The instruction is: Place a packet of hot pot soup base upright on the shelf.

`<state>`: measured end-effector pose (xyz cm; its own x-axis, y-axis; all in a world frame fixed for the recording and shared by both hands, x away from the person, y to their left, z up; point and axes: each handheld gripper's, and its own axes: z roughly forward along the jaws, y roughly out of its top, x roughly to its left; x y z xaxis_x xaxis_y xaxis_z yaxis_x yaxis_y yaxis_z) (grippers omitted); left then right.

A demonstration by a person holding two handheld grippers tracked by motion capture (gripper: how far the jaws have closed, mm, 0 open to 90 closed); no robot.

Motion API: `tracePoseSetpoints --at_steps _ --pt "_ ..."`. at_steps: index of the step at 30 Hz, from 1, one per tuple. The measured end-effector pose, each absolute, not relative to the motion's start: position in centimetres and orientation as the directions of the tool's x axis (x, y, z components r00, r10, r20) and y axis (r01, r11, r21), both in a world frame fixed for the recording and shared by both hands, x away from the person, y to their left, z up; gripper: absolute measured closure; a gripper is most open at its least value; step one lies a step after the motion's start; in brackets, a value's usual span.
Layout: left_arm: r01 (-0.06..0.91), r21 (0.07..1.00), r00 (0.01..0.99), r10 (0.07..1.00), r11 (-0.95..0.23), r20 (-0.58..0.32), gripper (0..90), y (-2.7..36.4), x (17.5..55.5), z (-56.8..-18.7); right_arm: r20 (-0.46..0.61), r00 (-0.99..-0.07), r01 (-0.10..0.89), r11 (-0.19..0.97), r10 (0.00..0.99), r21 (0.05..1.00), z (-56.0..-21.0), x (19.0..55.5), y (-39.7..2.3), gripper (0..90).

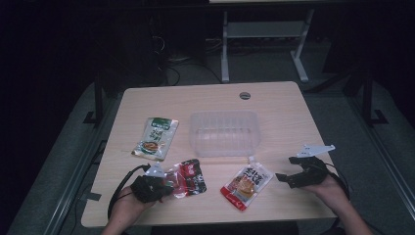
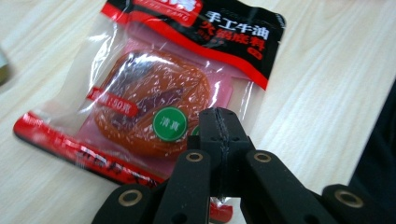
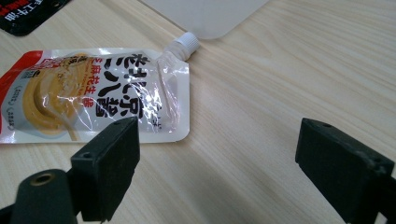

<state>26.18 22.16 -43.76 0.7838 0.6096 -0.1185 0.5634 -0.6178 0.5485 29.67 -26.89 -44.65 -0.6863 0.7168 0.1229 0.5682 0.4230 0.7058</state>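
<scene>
A red and black sauce packet [image 1: 188,177] lies at the front left of the table, and my left gripper [image 1: 165,185] is shut on its near edge. In the left gripper view the packet [image 2: 154,88] spreads beyond the closed jaws [image 2: 220,135], with a dark red block seen through its clear window. A white and red spouted pouch [image 1: 246,184] lies at the front centre. My right gripper [image 1: 288,171] stands open just right of it, holding nothing. In the right gripper view the pouch [image 3: 88,95] lies to the left beyond the spread jaws [image 3: 217,140].
A clear plastic tub [image 1: 224,133] stands in the middle of the wooden table [image 1: 279,105]; its corner [image 3: 205,14] appears in the right gripper view. A green and white packet [image 1: 156,137] lies left of the tub. A round cable hole [image 1: 244,95] sits near the far edge.
</scene>
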Motion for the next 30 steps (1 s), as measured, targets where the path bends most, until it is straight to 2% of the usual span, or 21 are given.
tracePoseSetpoints --at_steps 3,6,15,30 --pt "0.564 0.579 0.779 0.611 -0.588 -0.138 89.7 22.5 26.3 -43.3 0.124 -0.688 0.567 0.423 0.715 0.707 -44.6 29.7 -26.9 13.2" --pt "0.555 0.601 0.775 0.621 -0.575 -0.121 89.7 23.1 26.4 -42.8 0.135 -0.687 0.571 0.416 0.714 0.708 -44.6 29.6 -26.8 13.1" --pt "0.586 0.613 0.729 0.675 -0.530 -0.113 89.6 25.6 27.1 -42.5 0.165 -0.709 0.558 0.401 0.686 0.727 -43.9 29.5 -25.7 13.1" --pt "0.611 0.607 0.709 0.693 -0.509 -0.133 89.7 26.4 27.8 -43.2 0.188 -0.805 0.485 0.442 0.563 0.755 -42.6 30.0 -20.0 13.1"
